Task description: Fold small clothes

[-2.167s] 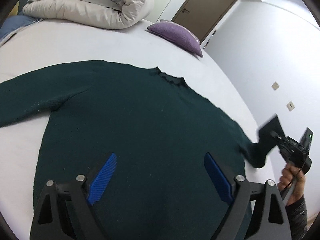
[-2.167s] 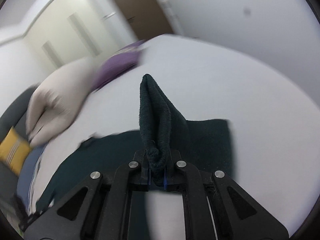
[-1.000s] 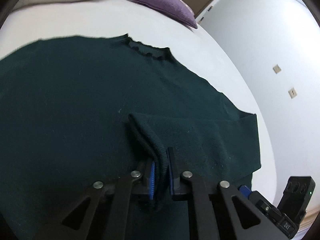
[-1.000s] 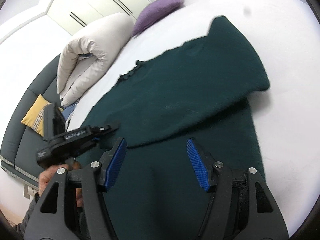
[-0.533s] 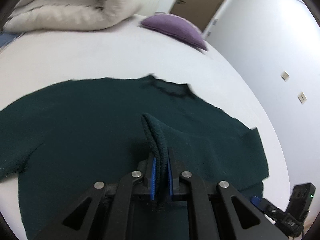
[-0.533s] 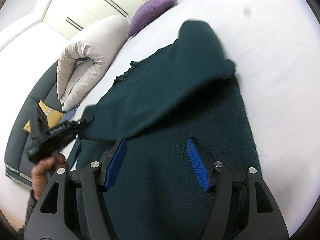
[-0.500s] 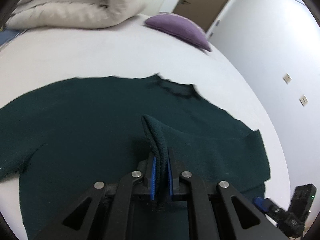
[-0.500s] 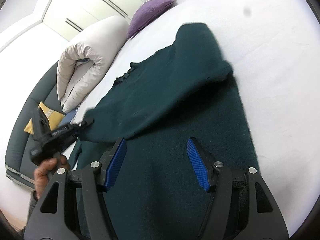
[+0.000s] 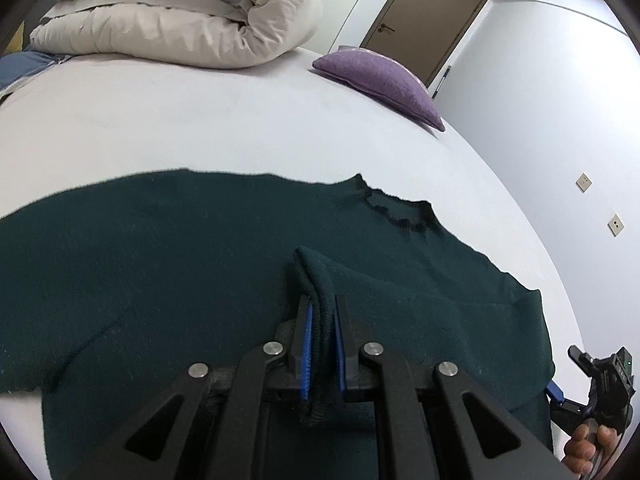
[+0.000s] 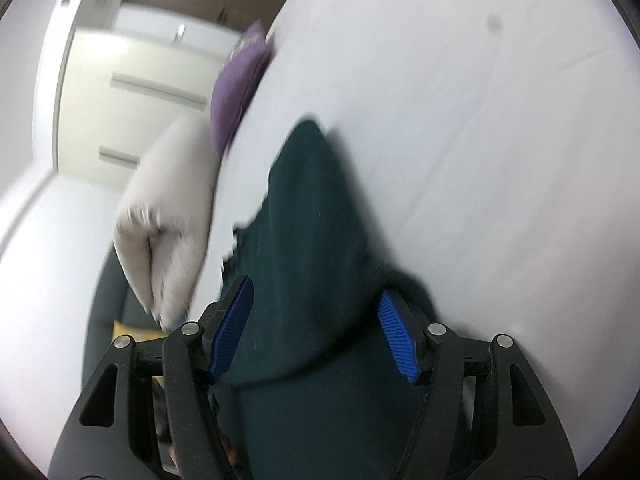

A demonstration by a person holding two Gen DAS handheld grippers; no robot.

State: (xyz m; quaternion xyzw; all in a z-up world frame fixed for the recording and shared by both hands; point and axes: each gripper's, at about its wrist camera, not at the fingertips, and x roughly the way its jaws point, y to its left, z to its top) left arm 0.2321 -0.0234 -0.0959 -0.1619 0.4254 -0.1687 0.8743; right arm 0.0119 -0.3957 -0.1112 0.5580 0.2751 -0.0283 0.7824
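Observation:
A dark green knit sweater (image 9: pixel 180 264) lies spread on the white bed (image 9: pixel 200 132), its collar (image 9: pixel 396 212) at the far side. Its right sleeve (image 9: pixel 460 312) is folded across the body. My left gripper (image 9: pixel 322 320) is shut on the sleeve's cuff (image 9: pixel 316 276), just above the body. My right gripper (image 10: pixel 314 328) is open and empty, its blue pads (image 10: pixel 394 336) either side of the sweater's folded edge (image 10: pixel 312 240); that view is motion-blurred. The right gripper also shows at the lower right of the left wrist view (image 9: pixel 600 384).
A rolled cream duvet (image 9: pixel 192 16) lies at the head of the bed, and a purple cushion (image 9: pixel 380 80) sits at its far right. A brown door (image 9: pixel 428 12) and a white wall with sockets (image 9: pixel 584 182) stand beyond. The bed's right edge runs beside the sweater.
My left gripper keeps hold of the cuff and has lifted slightly back. My right gripper has swung quickly and tilted, staying open over the sweater's right side.

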